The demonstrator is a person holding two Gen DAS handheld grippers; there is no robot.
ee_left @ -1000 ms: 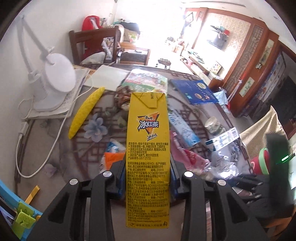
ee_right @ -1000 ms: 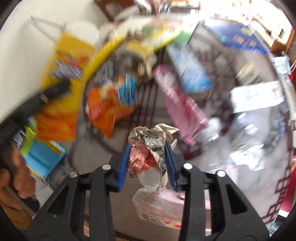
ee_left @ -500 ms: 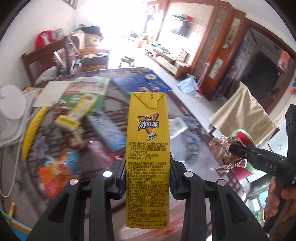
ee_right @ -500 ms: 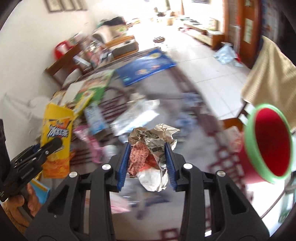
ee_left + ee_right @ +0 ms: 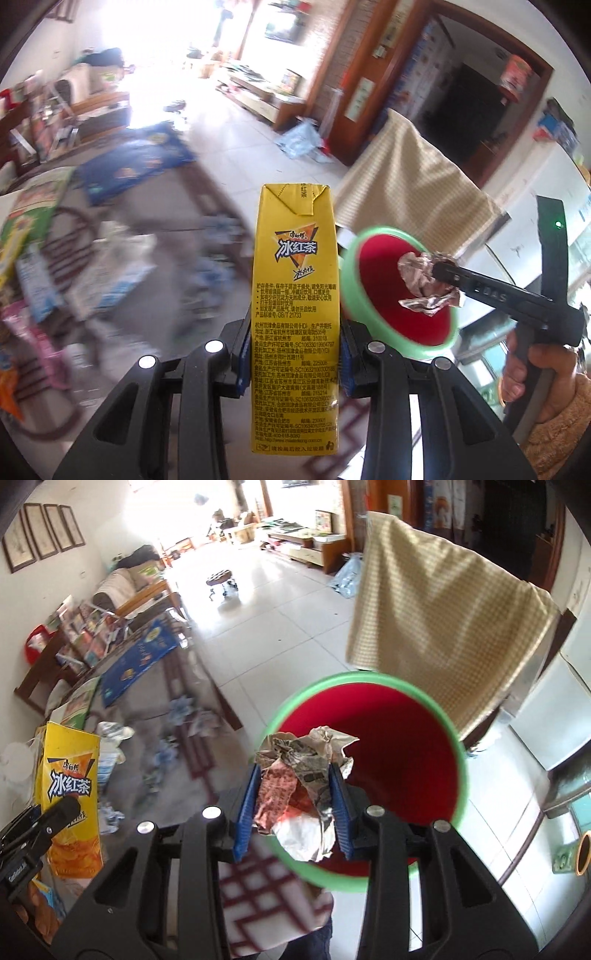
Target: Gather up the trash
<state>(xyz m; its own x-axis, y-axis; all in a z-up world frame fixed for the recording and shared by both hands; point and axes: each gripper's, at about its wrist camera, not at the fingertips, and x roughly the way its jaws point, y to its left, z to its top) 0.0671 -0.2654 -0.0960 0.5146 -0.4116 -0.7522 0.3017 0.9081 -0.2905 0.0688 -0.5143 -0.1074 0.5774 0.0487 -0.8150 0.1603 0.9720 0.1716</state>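
Tiled living room, cluttered desk at 9 o'clock, red bin beside it.
Left gripper fingers clamped on yellow tea carton; right gripper fingers, just easing apart, flank crumpled wrapper over the bin mouth.

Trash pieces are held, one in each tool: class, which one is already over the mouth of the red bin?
The crumpled wrapper in the right tool, its jaws just loosening, hangs over the red bin. The yellow drink carton sits beside it.
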